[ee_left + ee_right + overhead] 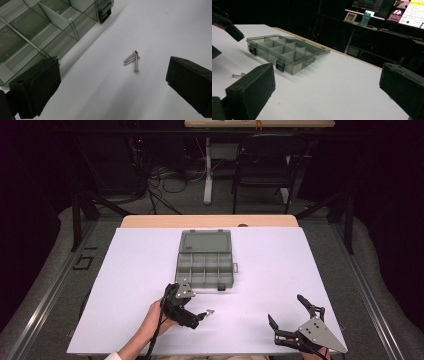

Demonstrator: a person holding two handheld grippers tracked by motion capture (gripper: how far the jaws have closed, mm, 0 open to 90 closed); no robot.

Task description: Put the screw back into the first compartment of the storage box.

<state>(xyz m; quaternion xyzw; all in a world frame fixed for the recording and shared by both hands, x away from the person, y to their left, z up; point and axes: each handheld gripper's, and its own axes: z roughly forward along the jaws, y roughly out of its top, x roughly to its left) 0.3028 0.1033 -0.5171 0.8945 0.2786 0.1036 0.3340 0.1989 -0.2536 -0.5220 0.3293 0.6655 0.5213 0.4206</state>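
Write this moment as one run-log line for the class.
left gripper: open, jaws either side of screws on table | right gripper: open, idle | organizer box: lid open, compartments look empty

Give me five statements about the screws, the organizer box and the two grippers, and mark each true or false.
1. The box has its lid open. True.
2. The screws lie inside a compartment. False: they lie on the table, beside the box.
3. The left gripper is open around bare table, with the screws ahead. True.
4. The right gripper holds a screw. False: it is open and empty.
5. The compartments in view hold bolts. False: they look empty.
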